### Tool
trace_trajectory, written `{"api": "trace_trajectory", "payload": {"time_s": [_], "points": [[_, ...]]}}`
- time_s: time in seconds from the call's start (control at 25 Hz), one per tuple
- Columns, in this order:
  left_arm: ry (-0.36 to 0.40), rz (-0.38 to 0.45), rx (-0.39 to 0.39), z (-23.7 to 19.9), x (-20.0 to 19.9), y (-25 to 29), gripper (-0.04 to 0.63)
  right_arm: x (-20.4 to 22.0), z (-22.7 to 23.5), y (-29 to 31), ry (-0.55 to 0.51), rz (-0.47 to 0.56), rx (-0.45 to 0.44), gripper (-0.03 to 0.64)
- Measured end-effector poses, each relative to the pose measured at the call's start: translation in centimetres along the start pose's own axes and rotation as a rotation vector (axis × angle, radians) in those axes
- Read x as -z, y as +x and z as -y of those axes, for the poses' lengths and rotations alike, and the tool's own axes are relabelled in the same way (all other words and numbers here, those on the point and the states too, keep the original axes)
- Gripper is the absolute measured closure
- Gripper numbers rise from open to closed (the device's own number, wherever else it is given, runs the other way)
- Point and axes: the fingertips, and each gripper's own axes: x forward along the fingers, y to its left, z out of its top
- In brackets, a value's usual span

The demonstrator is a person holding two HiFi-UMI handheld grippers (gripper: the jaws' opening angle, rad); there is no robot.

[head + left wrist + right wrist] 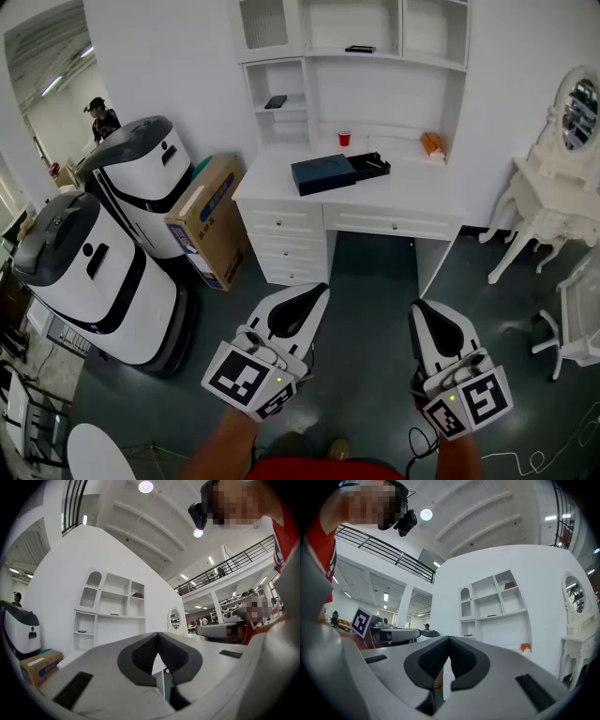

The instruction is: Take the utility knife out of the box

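Observation:
A dark blue box [322, 174] lies on the white desk [412, 197], far ahead of both grippers. Its black inner tray [369, 167] is slid out to the right. A thin pale item lies in the tray, too small to tell as the utility knife. My left gripper [317, 291] and right gripper [418, 307] hang side by side over the dark floor, well short of the desk, both pointing toward it. In the left gripper view the left gripper [158, 635] has its jaws meeting at the tips with nothing held. The right gripper [449, 639] shows the same.
Two large white-and-black machines [89, 281] and a cardboard carton [211, 220] stand left of the desk. A white dressing table with an oval mirror [562, 187] and a white chair [577, 323] stand at the right. A red cup [344, 138] and an orange item [431, 142] sit on the desk's back.

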Motion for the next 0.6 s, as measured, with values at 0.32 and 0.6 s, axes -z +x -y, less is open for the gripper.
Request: {"api": "trace_trajectory", "payload": {"time_s": [0.32, 0.6], "points": [[0.002, -0.007, -0.015, -0.5, 0.6, 2.2, 0.586, 0.3, 2.2, 1.0, 0.001, 0.006, -0.013, 0.620], [0.006, 0.004, -0.012, -3.9, 1.5, 5.3, 0.586, 1.2, 4.4, 4.9, -0.003, -0.002, -0.013, 0.620]]}}
